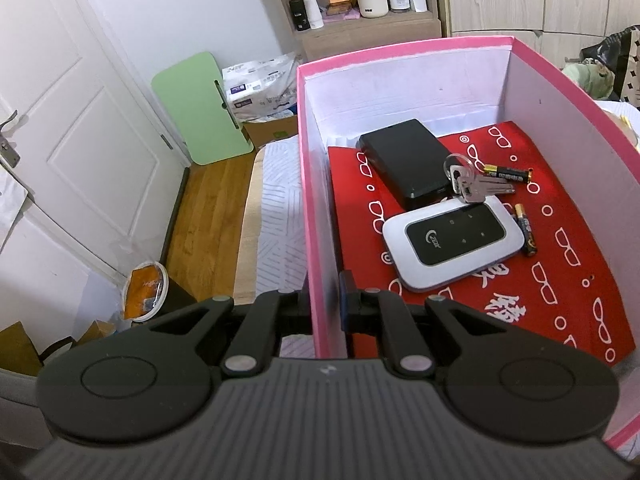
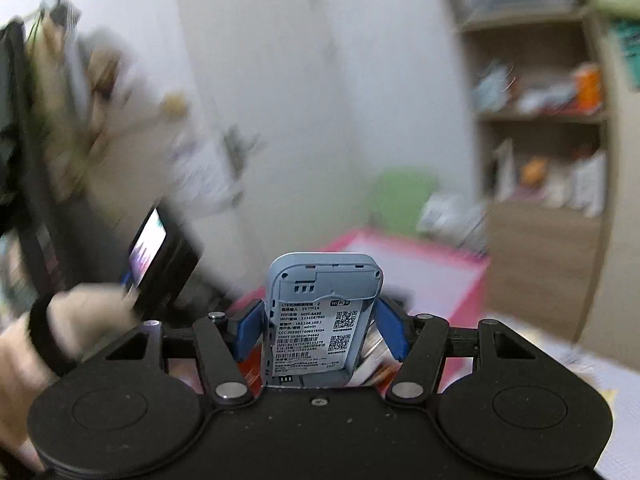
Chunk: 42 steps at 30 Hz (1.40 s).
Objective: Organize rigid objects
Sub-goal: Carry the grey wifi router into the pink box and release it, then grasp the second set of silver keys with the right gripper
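Already several things lie in the pink box (image 1: 400,46) ahead; the left tool (image 1: 325,308) clamps its wall, the right tool (image 2: 322,330) grips 1 router (image 2: 320,312) not yet placed.

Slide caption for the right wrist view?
Right gripper holds a pocket WiFi router, label side showing, above the pink box.

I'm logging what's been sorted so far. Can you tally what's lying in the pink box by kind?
In the pink box:
Black slab-shaped device: 1
Pocket WiFi router: 1
Bunch of keys: 1
Batteries: 2
Total: 5
Not counted: second router, held in the right claw.
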Each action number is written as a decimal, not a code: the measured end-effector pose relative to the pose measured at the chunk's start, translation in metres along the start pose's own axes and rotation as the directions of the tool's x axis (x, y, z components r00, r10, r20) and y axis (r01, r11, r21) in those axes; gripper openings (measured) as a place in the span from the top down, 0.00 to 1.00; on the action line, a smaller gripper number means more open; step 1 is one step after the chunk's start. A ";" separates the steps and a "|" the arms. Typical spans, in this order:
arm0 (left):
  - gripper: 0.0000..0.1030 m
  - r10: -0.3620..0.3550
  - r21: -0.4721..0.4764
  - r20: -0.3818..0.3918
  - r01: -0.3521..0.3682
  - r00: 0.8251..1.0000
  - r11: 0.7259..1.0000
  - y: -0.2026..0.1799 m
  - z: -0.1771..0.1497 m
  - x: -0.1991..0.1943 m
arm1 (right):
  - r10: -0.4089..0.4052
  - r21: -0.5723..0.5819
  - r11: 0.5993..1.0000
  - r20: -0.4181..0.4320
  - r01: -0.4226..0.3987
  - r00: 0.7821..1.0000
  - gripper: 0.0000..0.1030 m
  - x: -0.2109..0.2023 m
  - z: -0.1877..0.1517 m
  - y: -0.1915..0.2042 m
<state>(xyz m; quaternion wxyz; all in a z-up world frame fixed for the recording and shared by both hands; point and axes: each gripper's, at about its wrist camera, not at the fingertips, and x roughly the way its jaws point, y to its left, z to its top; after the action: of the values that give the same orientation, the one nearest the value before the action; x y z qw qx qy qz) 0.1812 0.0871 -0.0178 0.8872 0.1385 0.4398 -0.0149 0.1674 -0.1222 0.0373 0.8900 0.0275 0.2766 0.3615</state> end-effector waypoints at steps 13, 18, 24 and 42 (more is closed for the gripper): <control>0.91 -0.017 -0.004 0.006 0.017 1.000 1.000 0.002 0.000 0.000 | -0.066 -0.210 0.978 -0.399 -0.021 0.914 0.36 0.096 0.004 0.001; 0.91 -0.033 -0.020 0.015 0.034 0.999 0.999 0.005 -0.001 -0.001 | -0.080 -0.278 0.959 -0.451 -0.055 0.889 0.36 0.112 0.003 0.014; 0.91 -0.028 -0.011 0.022 0.029 0.999 1.000 0.004 -0.001 -0.002 | 0.003 -0.258 0.955 -0.485 -0.147 0.874 0.36 0.124 0.001 0.027; 0.91 0.002 0.017 0.021 -0.002 1.000 1.000 -0.001 0.000 -0.001 | 0.150 0.201 0.972 -0.131 -0.122 0.980 0.35 -0.011 0.003 -0.048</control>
<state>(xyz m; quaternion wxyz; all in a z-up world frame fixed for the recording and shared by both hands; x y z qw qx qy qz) 0.1804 0.0866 -0.0177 0.8905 0.1465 0.4303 -0.0193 0.1923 -0.1645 0.0330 0.8337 0.1058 0.3718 0.3943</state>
